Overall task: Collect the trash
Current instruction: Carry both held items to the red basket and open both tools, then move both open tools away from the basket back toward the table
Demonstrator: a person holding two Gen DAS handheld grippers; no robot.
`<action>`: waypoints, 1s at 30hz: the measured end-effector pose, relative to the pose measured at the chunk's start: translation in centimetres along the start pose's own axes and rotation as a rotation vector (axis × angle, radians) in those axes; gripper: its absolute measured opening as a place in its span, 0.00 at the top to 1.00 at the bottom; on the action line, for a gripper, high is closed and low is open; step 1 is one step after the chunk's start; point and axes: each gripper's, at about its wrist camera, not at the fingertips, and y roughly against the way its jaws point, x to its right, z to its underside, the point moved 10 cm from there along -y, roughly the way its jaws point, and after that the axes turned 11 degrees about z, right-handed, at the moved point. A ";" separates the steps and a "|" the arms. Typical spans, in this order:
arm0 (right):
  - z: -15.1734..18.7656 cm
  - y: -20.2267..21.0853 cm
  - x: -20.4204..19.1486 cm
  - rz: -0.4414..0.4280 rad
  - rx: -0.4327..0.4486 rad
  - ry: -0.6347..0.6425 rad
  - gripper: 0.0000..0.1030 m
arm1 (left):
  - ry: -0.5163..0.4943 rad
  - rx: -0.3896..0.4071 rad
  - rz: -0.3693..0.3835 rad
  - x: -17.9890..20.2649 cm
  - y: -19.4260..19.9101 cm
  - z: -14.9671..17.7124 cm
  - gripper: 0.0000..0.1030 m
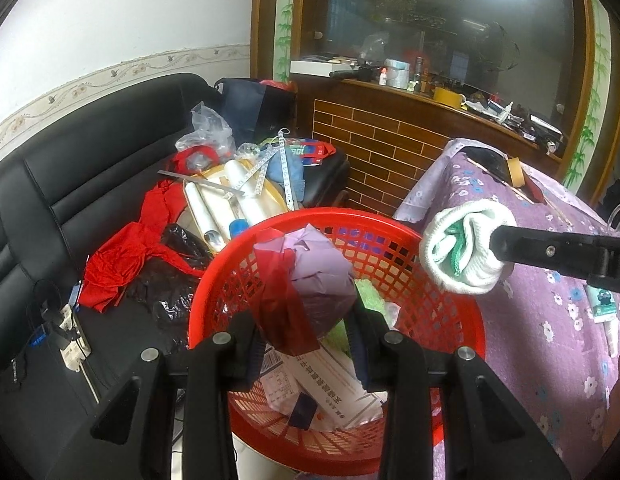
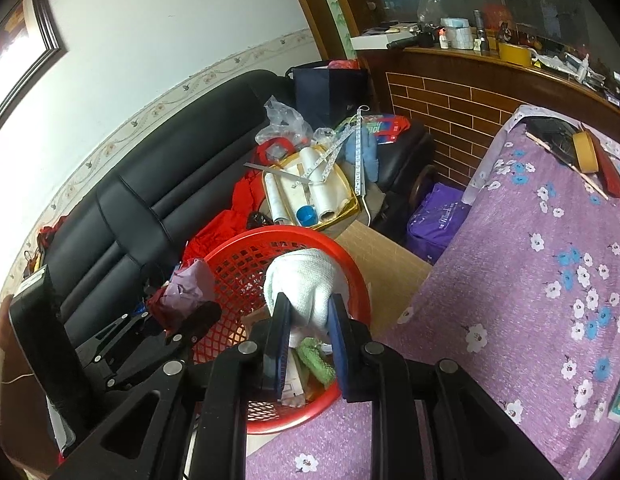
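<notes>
A red plastic basket (image 1: 442, 312) (image 2: 234, 264) stands beside the table and holds paper scraps and a green cloth (image 2: 316, 362). My left gripper (image 1: 306, 332) is shut on a crumpled purple and red wrapper (image 1: 310, 280) (image 2: 186, 292), held over the basket. My right gripper (image 2: 308, 312) (image 1: 498, 246) is shut on a rolled white cloth with green trim (image 1: 462, 252) (image 2: 306, 280), held over the basket's right rim.
A black sofa (image 1: 90, 160) behind the basket carries red cloth (image 1: 126, 256), a black bag, paper rolls on a yellow tray (image 2: 310, 192), rulers and plastic bags. A table with a purple flowered cloth (image 2: 530, 280) lies to the right, with a tape roll (image 2: 586, 152). A wooden cabinet (image 1: 390, 136) stands behind.
</notes>
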 end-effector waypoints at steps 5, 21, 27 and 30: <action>-0.2 -0.5 0.2 -0.005 -0.004 -0.005 0.78 | 0.000 -0.003 -0.002 -0.1 -0.3 -0.2 0.67; 0.0 1.3 2.8 -0.012 0.020 -0.064 0.71 | 0.028 0.022 0.010 -0.5 0.5 -0.8 0.35; 1.6 3.3 4.6 0.004 0.030 -0.081 0.63 | -0.004 0.033 0.008 2.0 1.4 -0.6 0.34; 2.6 3.9 5.4 0.029 0.033 -0.073 0.59 | -0.021 0.036 -0.003 2.9 1.8 -0.4 0.32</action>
